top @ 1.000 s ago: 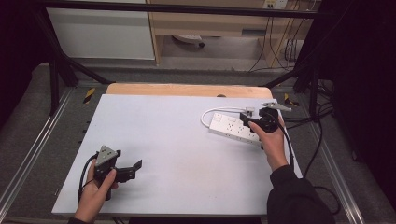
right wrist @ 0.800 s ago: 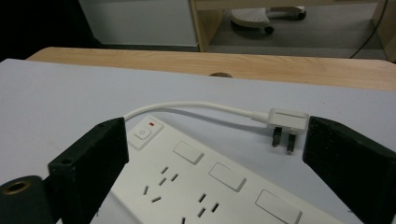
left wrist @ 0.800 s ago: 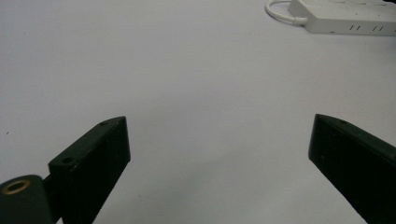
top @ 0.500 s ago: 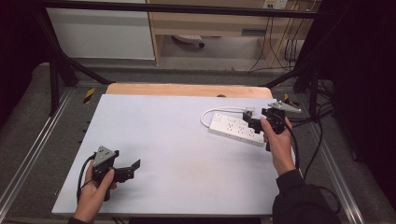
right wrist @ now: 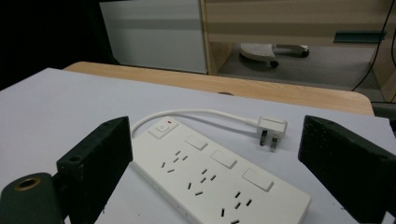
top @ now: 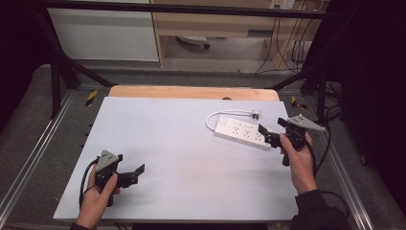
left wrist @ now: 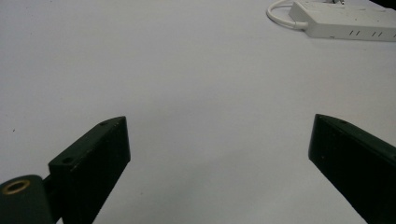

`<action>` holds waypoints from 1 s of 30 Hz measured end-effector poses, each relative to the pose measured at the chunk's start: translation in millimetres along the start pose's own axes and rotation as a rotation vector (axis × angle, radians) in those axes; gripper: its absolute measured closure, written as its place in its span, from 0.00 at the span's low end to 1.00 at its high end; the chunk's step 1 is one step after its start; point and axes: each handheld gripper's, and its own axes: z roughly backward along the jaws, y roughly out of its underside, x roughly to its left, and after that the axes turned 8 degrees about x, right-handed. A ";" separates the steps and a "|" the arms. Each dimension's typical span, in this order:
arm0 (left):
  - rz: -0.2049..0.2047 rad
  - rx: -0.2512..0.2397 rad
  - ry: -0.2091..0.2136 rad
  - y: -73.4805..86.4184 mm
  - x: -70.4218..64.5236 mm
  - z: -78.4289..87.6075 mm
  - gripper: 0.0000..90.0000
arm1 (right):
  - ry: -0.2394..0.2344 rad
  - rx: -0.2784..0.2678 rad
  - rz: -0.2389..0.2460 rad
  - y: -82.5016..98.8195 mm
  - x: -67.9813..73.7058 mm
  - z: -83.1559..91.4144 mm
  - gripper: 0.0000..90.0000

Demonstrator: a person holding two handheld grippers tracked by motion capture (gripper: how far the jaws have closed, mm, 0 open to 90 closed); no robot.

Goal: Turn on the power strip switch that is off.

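I have the wide pale-grey tabletop (top: 191, 143) bare and roomy between my tongs; the white plastic power strip (top: 242, 131) lies just ahead of my right gripper (top: 268, 134), jaws spread, holding nothing; I judge the approach underway, next closing around its near end; left gripper (top: 136, 173) gapes empty, well apart, near the front edge.
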 end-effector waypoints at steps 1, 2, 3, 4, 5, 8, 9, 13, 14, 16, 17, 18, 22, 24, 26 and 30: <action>-0.002 -0.001 0.000 -0.1 -0.1 0.1 0.06 | 0.000 -0.008 -0.003 1.5 0.5 3.0 0.12; -0.003 -0.001 0.001 -0.3 -0.2 0.3 0.06 | -0.002 -0.014 0.000 2.6 1.1 5.8 0.12; -0.002 -0.002 0.002 -0.4 -0.4 0.7 0.06 | -0.001 -0.018 0.007 3.8 1.9 8.5 0.11; -0.003 -0.006 0.002 -0.6 -0.5 1.3 0.06 | 0.000 -0.023 0.013 4.8 2.6 11.4 0.11; -0.003 -0.011 0.002 -0.8 -0.3 2.2 0.06 | -0.001 -0.028 0.017 5.9 3.2 14.2 0.10; 0.007 -0.021 0.000 -1.3 2.0 4.1 0.06 | 0.006 -0.044 0.027 10.5 4.7 21.5 0.08; 0.014 -0.026 0.000 -1.0 2.9 4.6 0.06 | 0.004 -0.048 0.025 12.5 5.1 23.4 0.07; 0.020 -0.033 0.005 -1.1 4.4 6.7 0.06 | 0.015 -0.062 0.031 23.2 6.2 32.5 0.05; 0.021 -0.039 0.008 -1.5 5.0 8.0 0.06 | 0.016 -0.064 0.028 25.9 6.3 34.9 0.05; 0.037 -0.056 0.007 -2.0 7.0 10.8 0.06 | 0.026 -0.068 0.034 31.7 6.1 40.7 0.04; 0.041 -0.060 0.007 -1.8 8.0 11.7 0.06 | 0.028 -0.069 0.033 33.6 6.0 42.7 0.04; 0.047 -0.059 0.007 -1.5 8.7 12.5 0.06 | 0.031 -0.074 0.034 36.2 5.7 45.1 0.04; 0.035 -0.071 0.016 -1.2 9.0 15.9 0.06 | 0.039 -0.069 0.028 47.1 3.2 52.5 0.04; 0.038 -0.078 0.015 -0.5 10.1 17.8 0.06 | 0.043 -0.069 0.024 53.1 2.1 55.0 0.04; 0.041 -0.076 0.014 0.7 11.6 18.9 0.06 | 0.046 -0.071 0.017 58.5 2.1 58.2 0.04; 0.041 -0.076 0.016 1.2 11.4 19.0 0.06 | 0.037 -0.065 0.007 68.7 3.4 63.3 0.04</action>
